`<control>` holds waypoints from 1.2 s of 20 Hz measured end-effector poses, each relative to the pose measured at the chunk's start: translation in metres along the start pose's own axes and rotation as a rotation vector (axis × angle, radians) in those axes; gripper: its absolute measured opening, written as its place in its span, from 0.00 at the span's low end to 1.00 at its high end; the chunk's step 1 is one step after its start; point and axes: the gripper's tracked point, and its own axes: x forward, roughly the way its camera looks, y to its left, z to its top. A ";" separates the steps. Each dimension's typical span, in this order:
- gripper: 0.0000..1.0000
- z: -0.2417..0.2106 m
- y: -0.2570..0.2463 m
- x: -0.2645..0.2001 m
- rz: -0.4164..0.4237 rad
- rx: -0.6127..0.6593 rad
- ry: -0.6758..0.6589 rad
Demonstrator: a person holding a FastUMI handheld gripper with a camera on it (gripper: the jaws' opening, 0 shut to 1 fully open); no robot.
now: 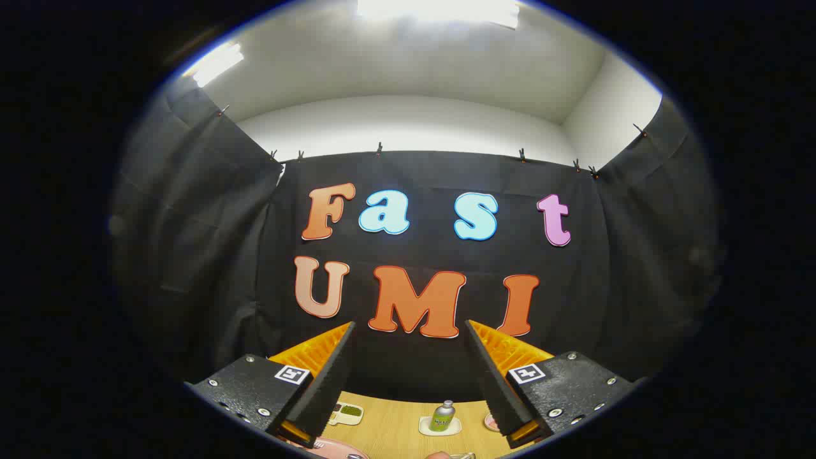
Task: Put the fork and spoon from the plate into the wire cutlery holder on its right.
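Pink and only partly seen, the plate point(338, 450) lies low on the wooden table point(395, 427), just below and beside the left finger's tip. On its surface a small pale oval shows, perhaps the end of a piece of cutlery, though it is too small to tell whether fork or spoon. Near the bottom, between the fingers and nearer the right one, a bit of thin wire point(464, 456) peeks in, possibly the holder's rim; it cannot be made out for certain.

The gripper point(408, 331) is raised and tilted up toward the booth's black cloth wall, its fingers spread wide apart with nothing between them. The plate sits well beneath the fingers, not between them.

Farther back on the table, seen through the gap between the fingers, a small green bottle point(442, 416) with a silver cap stands upright on a pale coaster point(439, 428). To its left lies a small tray point(347, 414) with dark green contents. A pinkish round thing point(491, 421) sits beside the right finger, half hidden.
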 end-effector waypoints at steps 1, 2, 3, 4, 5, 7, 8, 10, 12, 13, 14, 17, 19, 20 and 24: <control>0.97 -0.002 -0.002 0.001 0.000 -0.001 0.008; 0.97 -0.004 0.000 0.000 0.006 -0.003 0.013; 0.97 -0.008 0.001 0.002 0.007 -0.007 0.027; 0.97 -0.013 0.000 0.003 0.005 -0.012 0.041; 0.98 -0.015 -0.001 0.004 0.001 -0.015 0.053; 0.98 -0.014 0.001 0.006 0.005 0.001 0.054; 0.97 -0.015 0.001 0.007 0.006 0.013 0.054; 0.97 -0.018 0.002 0.010 0.009 0.033 0.058; 0.98 -0.018 0.003 0.011 0.014 0.044 0.054; 0.97 -0.019 0.003 0.012 0.015 0.047 0.050; 0.98 -0.022 0.004 0.013 0.011 0.048 0.052; 0.98 -0.046 0.008 0.015 0.007 0.039 0.094; 0.98 -0.067 0.014 0.015 0.012 0.040 0.142; 0.98 -0.078 0.019 0.015 0.015 0.049 0.169; 0.98 -0.128 0.029 0.011 0.015 0.062 0.308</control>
